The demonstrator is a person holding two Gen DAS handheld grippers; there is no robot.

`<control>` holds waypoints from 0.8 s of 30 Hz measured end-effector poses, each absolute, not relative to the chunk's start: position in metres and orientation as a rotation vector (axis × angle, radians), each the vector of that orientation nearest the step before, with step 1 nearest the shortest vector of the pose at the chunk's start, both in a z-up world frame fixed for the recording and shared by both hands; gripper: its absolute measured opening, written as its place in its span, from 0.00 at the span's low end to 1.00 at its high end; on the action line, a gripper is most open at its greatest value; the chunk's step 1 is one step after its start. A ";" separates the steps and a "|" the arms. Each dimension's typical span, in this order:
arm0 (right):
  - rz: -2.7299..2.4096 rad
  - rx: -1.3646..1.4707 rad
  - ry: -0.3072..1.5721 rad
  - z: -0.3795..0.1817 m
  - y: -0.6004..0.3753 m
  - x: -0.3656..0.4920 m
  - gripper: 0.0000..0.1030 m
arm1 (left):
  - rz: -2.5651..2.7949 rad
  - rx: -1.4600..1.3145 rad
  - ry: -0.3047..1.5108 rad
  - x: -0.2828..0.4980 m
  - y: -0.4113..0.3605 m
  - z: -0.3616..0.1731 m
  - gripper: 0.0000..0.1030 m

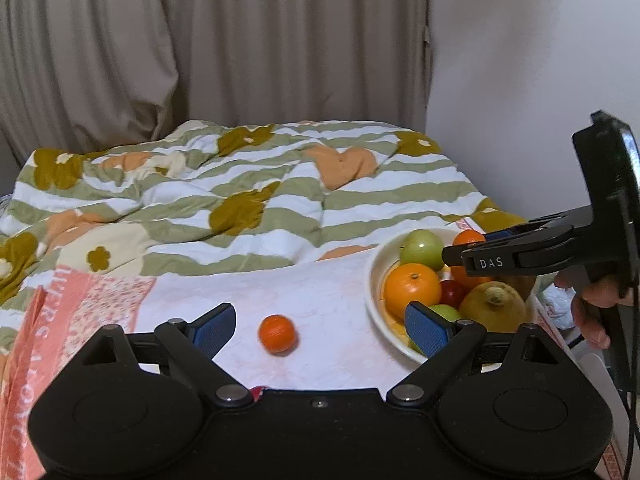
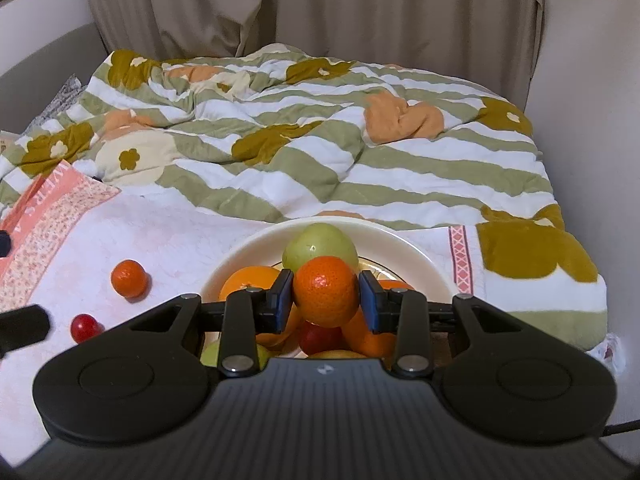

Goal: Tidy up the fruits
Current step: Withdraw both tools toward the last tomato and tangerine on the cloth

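A cream bowl (image 1: 376,280) on a white towel holds an orange (image 1: 412,290), a green apple (image 1: 422,246), a lemon (image 1: 494,306) and a small red fruit (image 1: 452,292). My right gripper (image 2: 326,298) is shut on a tangerine (image 2: 326,292) and holds it over the bowl (image 2: 400,240); it shows at the right of the left wrist view (image 1: 472,256). My left gripper (image 1: 320,326) is open and empty, with a loose tangerine (image 1: 277,334) on the towel between its fingers. A small red fruit (image 2: 83,327) and that tangerine (image 2: 129,279) lie left of the bowl.
A crumpled striped, flowered blanket (image 1: 240,192) lies behind the towel (image 1: 320,292). Beige curtains (image 1: 200,40) hang at the back and a white wall (image 1: 520,80) stands at the right. The towel's pink border (image 1: 60,320) runs along the left.
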State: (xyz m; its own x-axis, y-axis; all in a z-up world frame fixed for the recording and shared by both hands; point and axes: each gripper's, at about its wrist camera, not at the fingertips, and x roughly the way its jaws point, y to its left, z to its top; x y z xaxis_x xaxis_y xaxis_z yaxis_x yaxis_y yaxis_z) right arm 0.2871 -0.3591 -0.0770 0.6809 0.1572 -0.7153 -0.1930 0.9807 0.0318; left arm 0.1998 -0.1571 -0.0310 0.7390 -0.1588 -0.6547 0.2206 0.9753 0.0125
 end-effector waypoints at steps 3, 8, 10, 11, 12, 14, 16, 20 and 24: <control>0.199 -0.049 0.802 -0.082 -0.357 0.290 0.50 | -0.186 0.090 0.712 0.195 -0.151 -0.032 0.91; 0.201 -0.034 0.763 -0.080 -0.358 0.286 0.96 | -0.166 0.086 0.703 0.187 -0.146 -0.028 0.91; 0.190 -0.031 0.724 -0.074 -0.359 0.279 1.00 | -0.165 0.076 0.696 0.183 -0.145 -0.026 0.92; 0.193 -0.030 0.705 -0.072 -0.359 0.274 1.00 | -0.167 0.073 0.693 0.181 -0.145 -0.025 0.92; 0.197 -0.034 0.698 -0.069 -0.359 0.271 1.00 | -0.168 0.072 0.693 0.180 -0.145 -0.024 0.92; 0.191 -0.050 0.699 -0.064 -0.357 0.264 1.00 | -0.171 0.069 0.688 0.175 -0.146 -0.022 0.92; 0.192 -0.064 0.697 -0.059 -0.357 0.256 1.00 | -0.172 0.069 0.681 0.169 -0.148 -0.019 0.92; 0.196 -0.072 0.690 -0.046 -0.356 0.236 1.00 | -0.172 0.056 0.658 0.155 -0.150 -0.010 0.92; 0.203 -0.081 0.682 -0.031 -0.355 0.215 1.00 | -0.161 0.053 0.630 0.139 -0.150 0.001 0.92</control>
